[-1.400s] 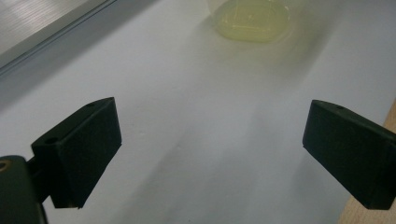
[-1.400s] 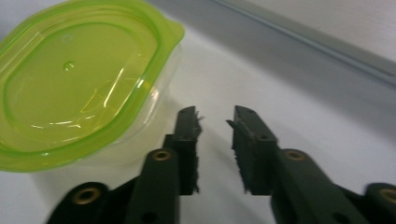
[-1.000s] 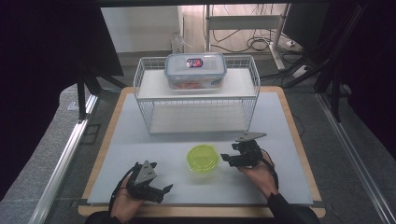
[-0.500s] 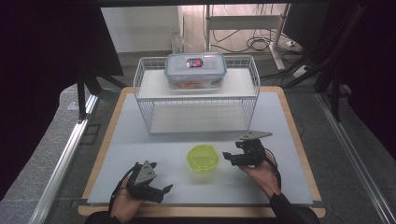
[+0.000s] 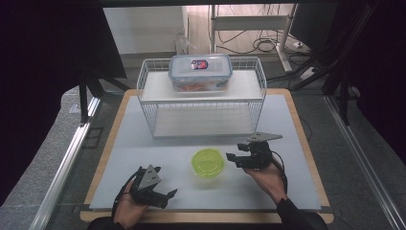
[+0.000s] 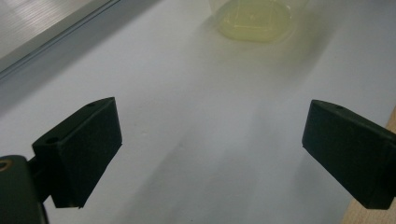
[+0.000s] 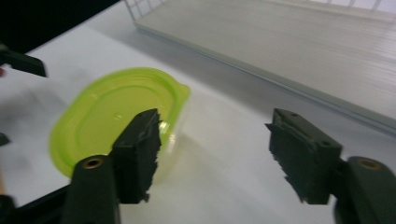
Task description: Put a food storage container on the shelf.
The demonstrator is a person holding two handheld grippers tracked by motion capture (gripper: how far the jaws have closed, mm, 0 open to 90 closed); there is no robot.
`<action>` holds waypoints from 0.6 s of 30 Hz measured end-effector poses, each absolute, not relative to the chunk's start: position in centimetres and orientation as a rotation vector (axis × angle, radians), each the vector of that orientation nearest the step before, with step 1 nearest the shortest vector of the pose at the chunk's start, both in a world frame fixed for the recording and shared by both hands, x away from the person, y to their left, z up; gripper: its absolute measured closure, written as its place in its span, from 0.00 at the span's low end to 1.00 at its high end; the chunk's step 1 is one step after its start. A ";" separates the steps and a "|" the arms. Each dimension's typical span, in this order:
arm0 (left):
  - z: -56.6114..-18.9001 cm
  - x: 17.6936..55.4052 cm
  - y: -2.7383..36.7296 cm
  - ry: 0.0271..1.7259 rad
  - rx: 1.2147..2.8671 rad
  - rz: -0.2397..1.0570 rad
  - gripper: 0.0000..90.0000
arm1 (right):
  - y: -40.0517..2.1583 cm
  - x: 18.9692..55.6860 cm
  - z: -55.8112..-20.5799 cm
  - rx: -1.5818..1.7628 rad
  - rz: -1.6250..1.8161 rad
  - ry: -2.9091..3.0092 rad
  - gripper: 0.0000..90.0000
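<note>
A lime-green lidded container (image 5: 208, 163) sits on the white mat near the front middle. My right gripper (image 5: 234, 152) lies just to its right, pointing at it. In the right gripper view the green container (image 7: 107, 116) is at the left, partly behind one jaw, and the right gripper (image 7: 212, 140) has bare mat between its jaws. Those jaws have just been closing and hold nothing. My left gripper (image 5: 166, 196) rests at the front left, open. In the left gripper view, the left gripper (image 6: 210, 135) has the container (image 6: 254, 18) well ahead of it.
A white wire rack (image 5: 148, 91) stands at the back of the mat, its lower shelf (image 7: 303, 42) bare. A clear box with a blue lid (image 5: 200, 72) sits on the top shelf. The wooden table edge (image 5: 306, 143) frames the mat.
The right gripper has shifted and turned only slightly beside the green container. The left hand has kept still.
</note>
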State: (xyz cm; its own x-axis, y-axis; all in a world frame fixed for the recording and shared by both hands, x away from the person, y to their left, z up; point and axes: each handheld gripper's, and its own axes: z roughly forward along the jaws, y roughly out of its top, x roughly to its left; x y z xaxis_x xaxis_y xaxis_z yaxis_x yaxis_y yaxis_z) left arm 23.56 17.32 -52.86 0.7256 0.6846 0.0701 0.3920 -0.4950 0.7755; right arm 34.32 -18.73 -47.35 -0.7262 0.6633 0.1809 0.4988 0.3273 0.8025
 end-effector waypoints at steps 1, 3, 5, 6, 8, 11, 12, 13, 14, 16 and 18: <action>-52.9 23.6 17.3 0.811 2.147 0.479 0.06 | -18.5 34.3 -47.3 1.084 1.374 2.417 0.42; -52.9 23.6 17.3 0.811 2.147 0.480 0.06 | -18.2 34.5 -47.4 1.092 1.406 2.442 0.46; -52.9 23.6 17.3 0.810 2.148 0.479 0.05 | -17.7 34.6 -47.5 1.100 1.414 2.461 0.52; -52.9 23.6 17.3 0.810 2.149 0.481 0.06 | -17.5 34.7 -47.6 1.106 1.415 2.475 0.54; -52.9 23.6 17.3 0.808 2.150 0.479 0.06 | -17.0 35.2 -48.0 1.121 1.418 2.497 0.59; -52.9 23.6 17.3 0.807 2.151 0.479 0.06 | -16.4 35.9 -48.5 1.174 1.438 2.529 0.64; -52.9 23.6 17.3 0.807 2.150 0.478 0.06 | -16.2 36.3 -48.7 1.205 1.443 2.542 0.65; -52.9 23.6 17.3 0.807 2.149 0.478 0.06 | -16.1 36.5 -48.9 1.223 1.452 2.547 0.67; -52.9 23.6 17.3 0.807 2.149 0.478 0.06 | -16.0 36.7 -49.1 1.238 1.450 2.554 0.68; -52.9 23.6 17.3 0.805 2.150 0.477 0.06 | -15.8 37.0 -49.4 1.275 1.421 2.572 0.73; -52.9 23.6 17.3 0.803 2.151 0.476 0.06 | -15.8 37.0 -49.6 1.302 1.428 2.581 0.78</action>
